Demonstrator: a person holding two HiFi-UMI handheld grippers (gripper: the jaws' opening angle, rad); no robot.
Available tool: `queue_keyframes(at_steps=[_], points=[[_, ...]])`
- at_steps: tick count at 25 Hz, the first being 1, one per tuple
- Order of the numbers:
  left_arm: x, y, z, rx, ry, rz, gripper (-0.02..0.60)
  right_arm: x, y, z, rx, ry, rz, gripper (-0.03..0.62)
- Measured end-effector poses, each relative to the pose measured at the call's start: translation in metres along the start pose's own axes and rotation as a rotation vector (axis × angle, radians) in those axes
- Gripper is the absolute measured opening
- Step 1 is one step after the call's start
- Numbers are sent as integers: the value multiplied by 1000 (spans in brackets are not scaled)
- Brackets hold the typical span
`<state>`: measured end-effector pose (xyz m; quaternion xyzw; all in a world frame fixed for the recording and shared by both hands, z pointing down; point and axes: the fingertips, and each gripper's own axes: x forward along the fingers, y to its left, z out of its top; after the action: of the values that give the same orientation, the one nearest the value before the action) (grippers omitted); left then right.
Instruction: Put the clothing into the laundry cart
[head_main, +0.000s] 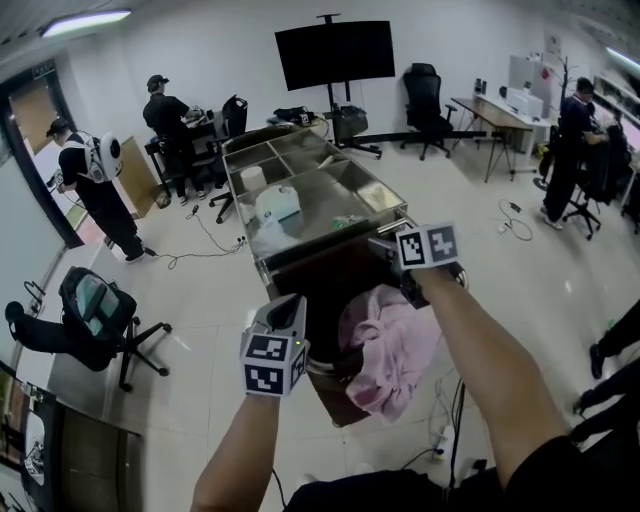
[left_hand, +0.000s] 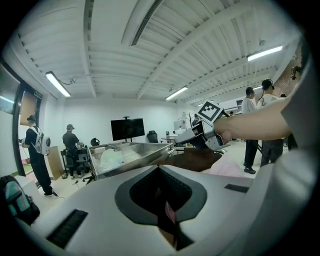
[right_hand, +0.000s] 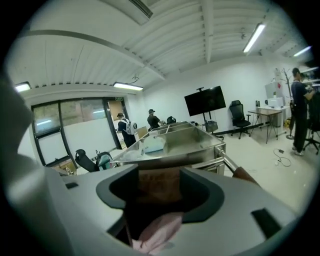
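1. Two grippers are in your hands. The nearer one, your left gripper (head_main: 290, 308), sits at the left rim of the bag with its jaws drawn almost together. Only a thin pink-and-brown sliver shows in the slit, and nothing shows whether it pinches anything.
2. Just right of it lies the crumpled pink cloth garment (head_main: 392, 352), heaped at the bag's mouth and spilling over its near right edge.
3. Your right gripper (head_main: 390, 250) hovers at the garment's far side with its jaws partly apart. Pink cloth hangs slack low between them, not pressed, so you grip nothing there.
4. The dark brown fabric bag (head_main: 320, 280) hangs at the near end of the stainless-steel laundry cart (head_main: 330, 238). The drop looks as good as made. What seems left is to tuck the overhanging cloth inside.
5. Farther off, the cart's tray compartments hold pale things too unclear to name. No other clothing shows waiting.
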<state>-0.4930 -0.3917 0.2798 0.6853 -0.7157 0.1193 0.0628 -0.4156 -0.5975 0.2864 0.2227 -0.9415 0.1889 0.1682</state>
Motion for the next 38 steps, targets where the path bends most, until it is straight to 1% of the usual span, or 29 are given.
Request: queue_keyframes(at_steps=[4, 11, 12, 13, 19, 21, 23, 24, 25, 27, 31, 38], points=[[5, -2, 1, -5, -1, -8, 0, -14, 1, 15, 3, -58, 12, 279], [8, -15, 7, -1, -15, -32, 0, -39, 10, 16, 5, -103, 29, 278], [8, -17, 8, -3, -18, -33, 0, -43, 12, 16, 3, -112, 35, 269], [8, -18, 8, -6, -20, -34, 0, -48, 14, 17, 0, -122, 42, 241], [0, -31, 10, -1, -25, -44, 0, -83, 26, 22, 8, -187, 61, 231], [-3, -36, 12, 2, -31, -49, 0, -95, 28, 22, 1, -209, 52, 160], [-6, -39, 15, 0, -40, -58, 0, -107, 31, 20, -9, -225, 32, 62], [-8, -41, 16, -1, -45, -65, 0, -113, 33, 18, -17, -230, 22, 40], [-10, -44, 17, -3, -49, -74, 0, -119, 35, 15, -26, -233, 14, 3], [-15, -49, 16, -2, -55, -93, 0, -131, 40, 6, -36, -240, 4, 3], [-29, -58, 8, -1, -59, -141, 0, -156, 56, -20, -23, -265, -17, 3], [-61, -70, -10, 9, -59, -224, 0, -186, 82, -82, 8, -253, -113, 3]])
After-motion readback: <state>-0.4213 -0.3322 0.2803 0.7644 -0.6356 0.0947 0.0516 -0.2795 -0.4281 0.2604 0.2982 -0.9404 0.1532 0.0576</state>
